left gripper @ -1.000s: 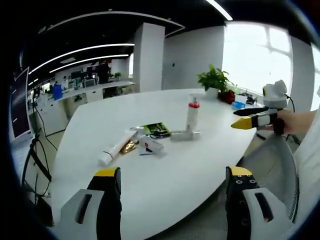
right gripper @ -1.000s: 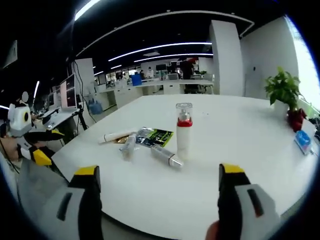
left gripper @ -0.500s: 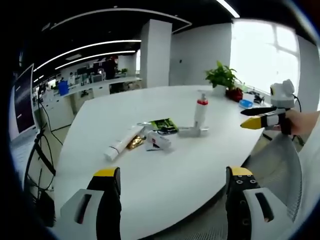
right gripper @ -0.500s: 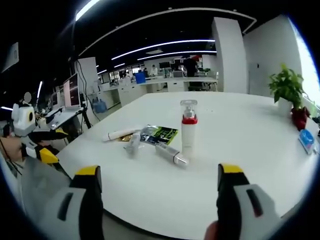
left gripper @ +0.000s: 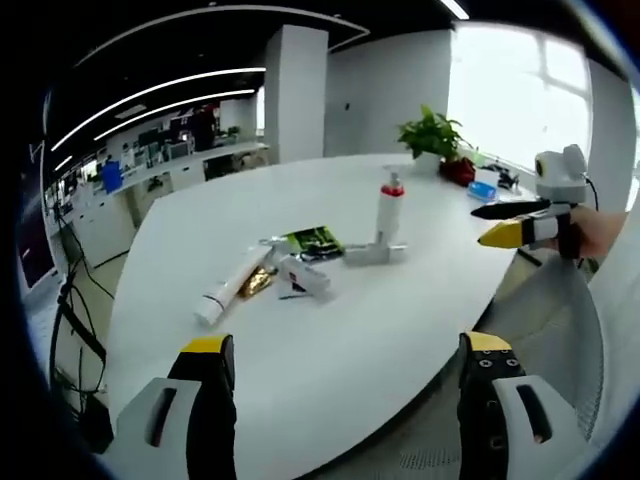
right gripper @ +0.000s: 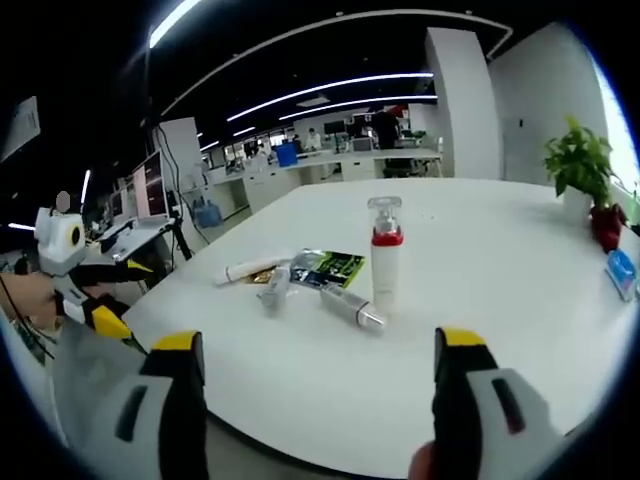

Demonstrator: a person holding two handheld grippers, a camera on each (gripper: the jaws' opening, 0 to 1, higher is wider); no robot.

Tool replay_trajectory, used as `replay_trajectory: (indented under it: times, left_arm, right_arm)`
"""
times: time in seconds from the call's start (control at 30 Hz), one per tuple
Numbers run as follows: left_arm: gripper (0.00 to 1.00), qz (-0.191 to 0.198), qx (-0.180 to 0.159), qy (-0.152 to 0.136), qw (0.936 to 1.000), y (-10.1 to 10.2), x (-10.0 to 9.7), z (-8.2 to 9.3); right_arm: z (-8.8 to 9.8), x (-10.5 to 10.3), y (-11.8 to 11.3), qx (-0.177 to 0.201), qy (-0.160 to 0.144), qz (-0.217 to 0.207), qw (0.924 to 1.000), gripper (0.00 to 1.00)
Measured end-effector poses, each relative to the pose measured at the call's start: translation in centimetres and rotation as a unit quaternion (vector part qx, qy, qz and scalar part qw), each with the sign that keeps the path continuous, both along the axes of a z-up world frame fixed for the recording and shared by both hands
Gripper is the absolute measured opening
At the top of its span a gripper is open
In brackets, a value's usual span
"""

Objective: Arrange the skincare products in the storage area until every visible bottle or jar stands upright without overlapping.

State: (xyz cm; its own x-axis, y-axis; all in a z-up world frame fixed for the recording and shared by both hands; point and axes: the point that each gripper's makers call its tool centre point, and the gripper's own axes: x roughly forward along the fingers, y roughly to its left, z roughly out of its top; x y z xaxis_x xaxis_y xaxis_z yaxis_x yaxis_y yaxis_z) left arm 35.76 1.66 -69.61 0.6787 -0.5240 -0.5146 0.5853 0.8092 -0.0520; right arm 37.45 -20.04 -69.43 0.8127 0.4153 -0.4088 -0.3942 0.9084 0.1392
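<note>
Hovering short of the near edge of the white counter [left gripper: 330,340], the left tongs [left gripper: 340,375] stand with jaws spread wide and nothing between them. In the right gripper view, the right tongs [right gripper: 312,365] are likewise spread apart and empty, held off the counter's near edge [right gripper: 330,400].

Product group, counter middle, left gripper view:
- A long white tube [left gripper: 228,290] lies flat, nearest the left edge.
- A small gold packet [left gripper: 258,284] lies just beside the tube.
- A short white tube [left gripper: 304,278] lies flat next to the packet.
- A green-and-black sachet [left gripper: 314,240] lies flat behind them.
- A white bottle [left gripper: 372,254] lies on its side, touching or just beside the base of the upright one.
- A pump bottle [left gripper: 388,212] with a red collar stands upright.

Far edge of the counter:
- A potted plant [left gripper: 432,145] stands there.
- A small blue box [left gripper: 481,190] lies close to the plant.

The right tongs also appear at the right of the left gripper view, held in a hand [left gripper: 600,235] beyond the counter's right edge.
</note>
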Motion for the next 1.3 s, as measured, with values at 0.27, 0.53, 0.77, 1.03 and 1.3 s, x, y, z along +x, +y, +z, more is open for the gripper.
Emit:
replay_trajectory:
  times: [0.27,0.53,0.77,1.03,1.3]
  left_arm:
    - [0.90,-0.045,0.022,-0.005,0.9987,-2.8,2.1,0.2]
    - [0.91,-0.099,0.040,-0.009,0.9942,-5.5,4.4,0.5]
    - [0.90,-0.147,0.062,-0.007,0.9871,-7.5,6.6,-0.5]
    - [0.89,-0.190,0.084,-0.001,0.9782,-9.9,8.8,-1.9]
    - [0.89,-0.241,0.130,0.005,0.9617,-11.5,10.5,-3.7]
  right_arm:
    - [-0.1,0.0,0.0,0.009,0.007,0.004,0.9999,0.95]
    - [-0.1,-0.1,0.1,0.009,0.007,0.006,0.9999,0.95]
    - [-0.1,0.0,-0.1,0.016,0.008,-0.003,0.9998,0.94]
    - [-0.5,0.0,0.0,0.011,0.014,0.000,0.9998,0.94]
    - [-0.8,0.0,0.1,0.007,0.021,0.002,0.9997,0.94]
